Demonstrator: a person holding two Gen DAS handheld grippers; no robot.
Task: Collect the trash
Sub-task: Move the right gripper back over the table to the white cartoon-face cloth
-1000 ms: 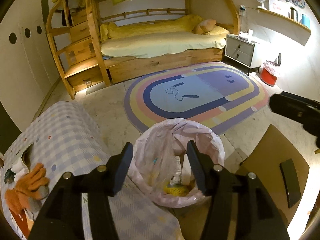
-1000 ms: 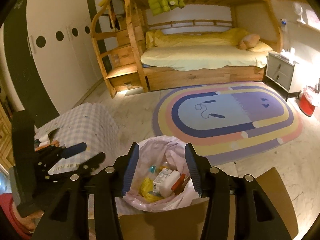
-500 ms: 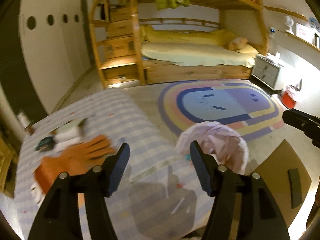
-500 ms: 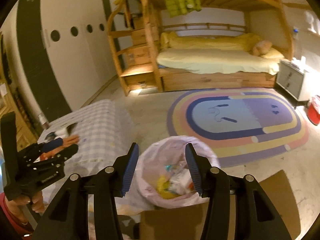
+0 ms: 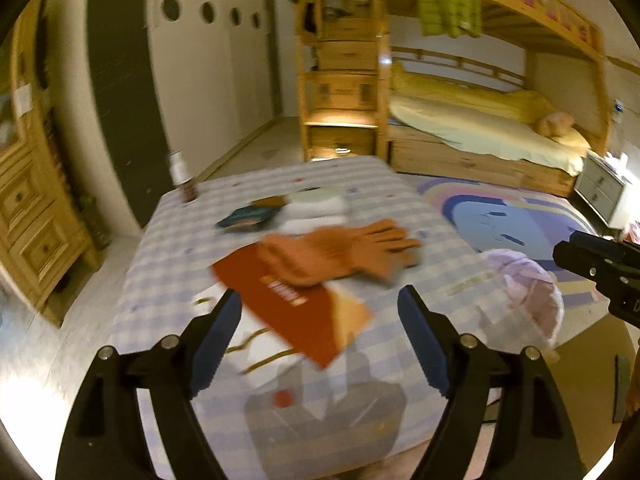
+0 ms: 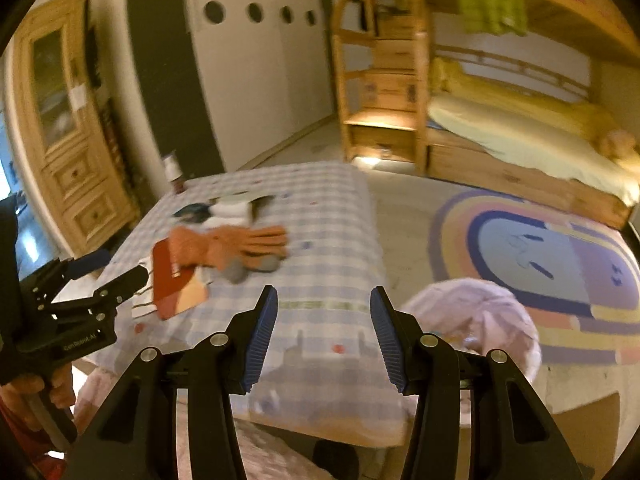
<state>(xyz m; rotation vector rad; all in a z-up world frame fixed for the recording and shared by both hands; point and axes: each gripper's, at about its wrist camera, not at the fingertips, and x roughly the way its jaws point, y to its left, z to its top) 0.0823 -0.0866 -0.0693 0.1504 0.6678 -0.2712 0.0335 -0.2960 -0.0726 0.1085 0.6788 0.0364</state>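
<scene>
On the checked surface: litter lay loose near its middle and far-left corner.
Surface (image 5: 168, 264): one, covered with a pale blue-and-white checked cloth.
Orange gloves (image 5: 352, 252): what looked like a pair, blurred, at the middle, lying partly over the red card.
Red card (image 5: 292, 312): one flat sheet, nearer the front edge than the gloves, in front of the left hand-held gripper.
Wrappers (image 5: 244, 218): a dark one and a white one (image 5: 316, 204) behind the gloves; blur hid any finer count.
Small bottle (image 5: 182, 174): one, upright at the far-left corner.
Trash bag (image 6: 476, 316): one pale pink bag, open on the floor just beside the right edge, some rubbish visible inside.
Left hand-held gripper (image 5: 320, 318): released, fingers spread wide, holding nothing, over the front edge.
Right hand-held gripper (image 6: 324, 316): released, fingers apart, nothing between them, above the front-right corner.
Rug (image 6: 552, 248): one, striped oval, beyond the bag.
</scene>
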